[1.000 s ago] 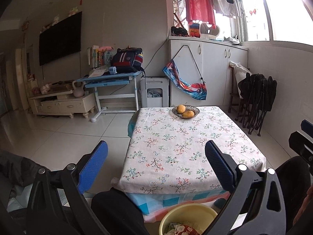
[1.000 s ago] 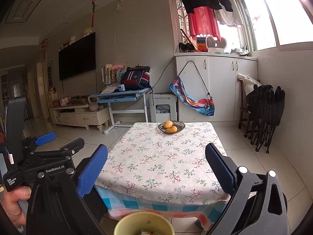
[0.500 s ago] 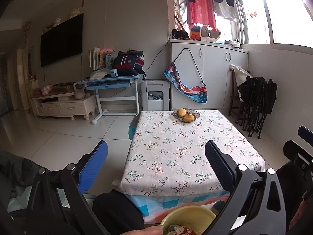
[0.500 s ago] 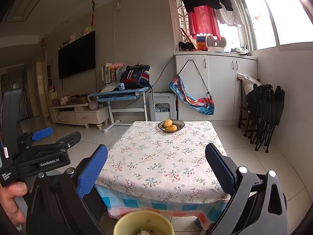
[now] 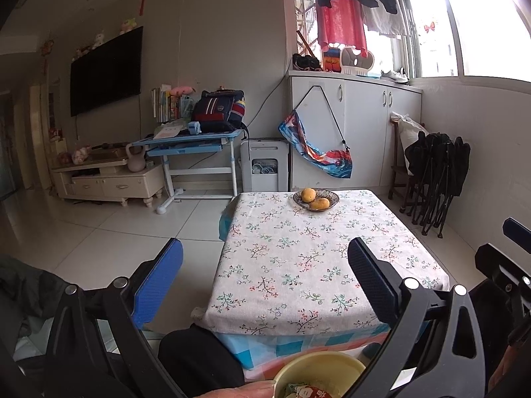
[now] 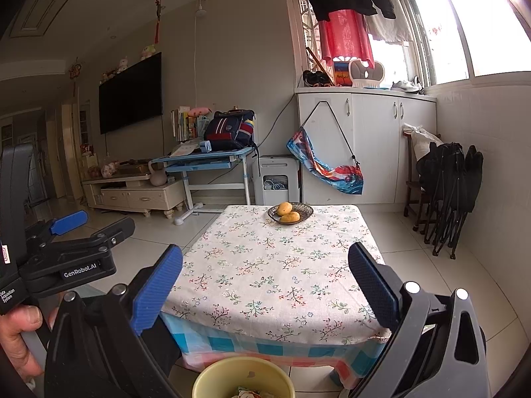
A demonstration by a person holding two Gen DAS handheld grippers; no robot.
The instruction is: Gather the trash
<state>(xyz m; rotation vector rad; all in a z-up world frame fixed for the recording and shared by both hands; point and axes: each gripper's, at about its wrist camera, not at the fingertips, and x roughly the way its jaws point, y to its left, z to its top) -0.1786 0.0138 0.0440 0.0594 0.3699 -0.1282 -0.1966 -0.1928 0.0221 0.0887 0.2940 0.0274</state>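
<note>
- Left wrist view: the left gripper is held above the near edge of a low table with a flowered cloth; its two blue-padded jaws stand wide apart and hold nothing.
- Under the gripper, at the bottom of this view, stands a yellow bin, just in front of the table. Inside it I see crumpled wrappers, so the trash is in the bin.
- A fingertip shows at the bottom edge, touching or almost touching the bin's rim; I cannot tell which.
- On the far side of the table there is a dark fruit bowl with two yellow-orange fruits.
- At the right edge a part of the other gripper is visible.
- Right wrist view: the right gripper also has its jaws wide apart, with nothing between them.
- The same yellow bin is low in the middle, with a little of the wrappers showing inside.
- On the left a hand grips the handle of the left gripper.
- The fruit bowl sits at the far end of the table.
</note>
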